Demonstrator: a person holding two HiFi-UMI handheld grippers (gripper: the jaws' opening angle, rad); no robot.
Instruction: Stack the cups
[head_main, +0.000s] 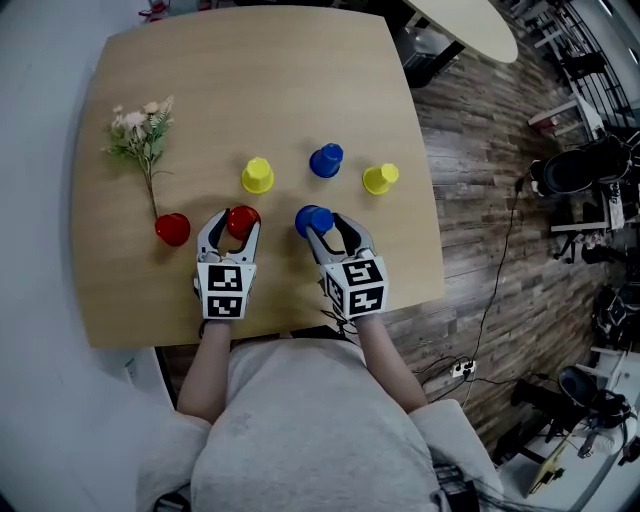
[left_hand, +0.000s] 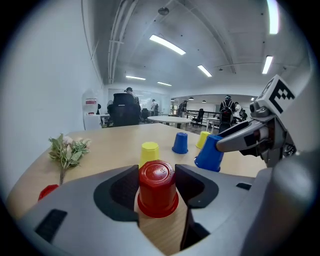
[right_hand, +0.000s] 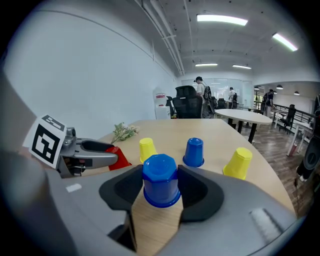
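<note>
Six cups stand mouth-down on the wooden tabletop (head_main: 250, 90), two each in red, yellow and blue.

Left tool (head_main: 236, 225): jaws stand wide with the red cup (left_hand: 158, 190) between them. Both pads look to be against its sides. The left gripper view doesn't show how hard they press, so contact is probable, not certain. The cup is upright with its closed base up and sits near the front edge, left of centre.

Right tool (head_main: 322, 226): jaws are also wide and closed around the blue cup (right_hand: 160, 182), with pads on both sides. This cup is base-up too and sits just right of the red cup. In the left gripper view it leans a little.

The two tools are side by side, close but apart, and both point away from the person and downward.

Loose cups:
- The second red cup (head_main: 172, 229) is left of the left tool, at the foot of the flower sprig (head_main: 140, 135).
- The left yellow cup (head_main: 257, 176) is just beyond the held red cup.
- The second blue cup (head_main: 326, 160) is beyond the held blue cup.
- The right yellow cup (head_main: 380, 179) is right of that, nearest the right edge.

None of the cups is stacked on another, and all six stand separate. The sprig lies flat at the left side of the tabletop.
</note>
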